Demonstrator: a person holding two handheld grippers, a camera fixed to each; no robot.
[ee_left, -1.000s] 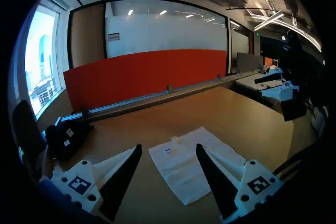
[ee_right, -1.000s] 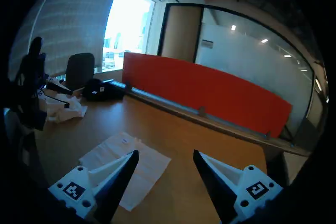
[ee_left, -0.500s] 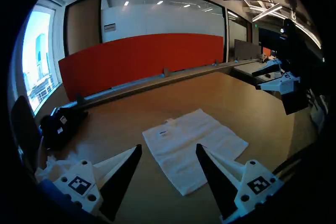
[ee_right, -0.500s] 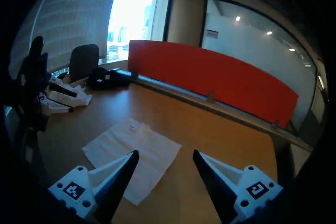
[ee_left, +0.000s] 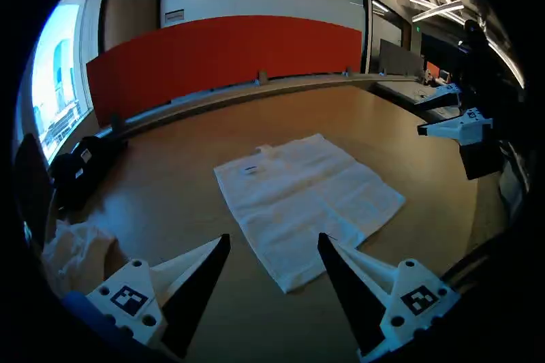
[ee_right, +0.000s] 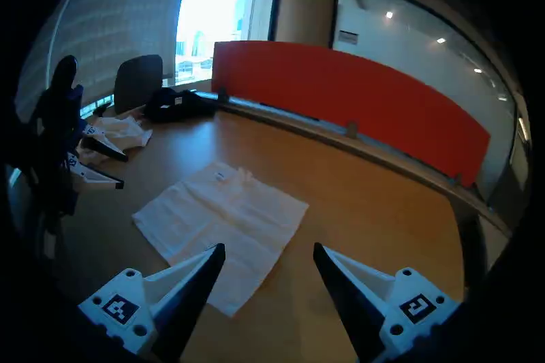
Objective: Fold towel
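White creased towel [ee_left: 306, 199] (rectangular) flat on table [ee_left: 177, 179].

From the table's near edge, the left gripper [ee_left: 272, 237] view looks forward and a little down along its fingers, low over the wooden table [ee_left: 381, 118], with the towel [ee_left: 306, 193] just ahead. The right gripper [ee_right: 269, 246] view faces the same towel from its other side. Both views share the towel, the table and the red partition [ee_left: 225, 50], and each catches the other gripper at its edge.

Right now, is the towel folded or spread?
Spread: the towel lies flat on the table as one open sheet, its corners out, no edge turned over.
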